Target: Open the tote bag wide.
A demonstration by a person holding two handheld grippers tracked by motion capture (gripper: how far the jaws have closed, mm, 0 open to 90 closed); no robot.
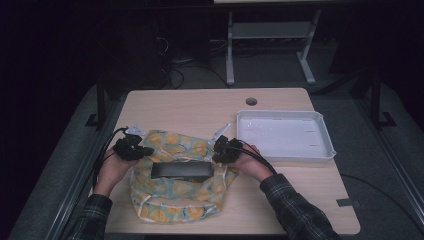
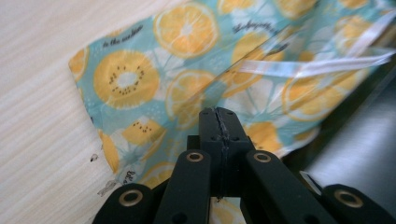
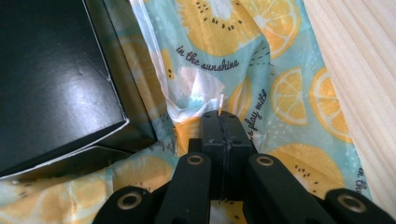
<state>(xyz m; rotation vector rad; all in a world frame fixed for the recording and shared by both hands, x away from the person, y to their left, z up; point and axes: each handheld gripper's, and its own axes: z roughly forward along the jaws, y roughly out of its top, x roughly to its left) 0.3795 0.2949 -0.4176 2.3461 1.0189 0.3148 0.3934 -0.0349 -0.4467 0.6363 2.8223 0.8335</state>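
A fruit-print cloth bag (image 1: 172,197) lies on the near part of the wooden table (image 1: 200,107), printed with orange and kiwi slices on light blue. A flat black box (image 1: 181,170) rests at its middle, seemingly in the bag's opening. My left gripper (image 1: 134,149) is at the bag's left edge, jaws shut on a fold of the cloth (image 2: 196,88). My right gripper (image 1: 224,149) is at the bag's right edge, shut on the white-trimmed rim (image 3: 187,100). The box (image 3: 51,79) sits just left of the right jaws, and its dark side (image 2: 359,140) lies right of the left jaws.
An empty white tray (image 1: 327,150) stands at the table's right side, just beyond my right hand. A round cable hole (image 1: 251,101) is near the far edge. Bare wood stretches across the far half of the table. Plaid sleeves come in from below.
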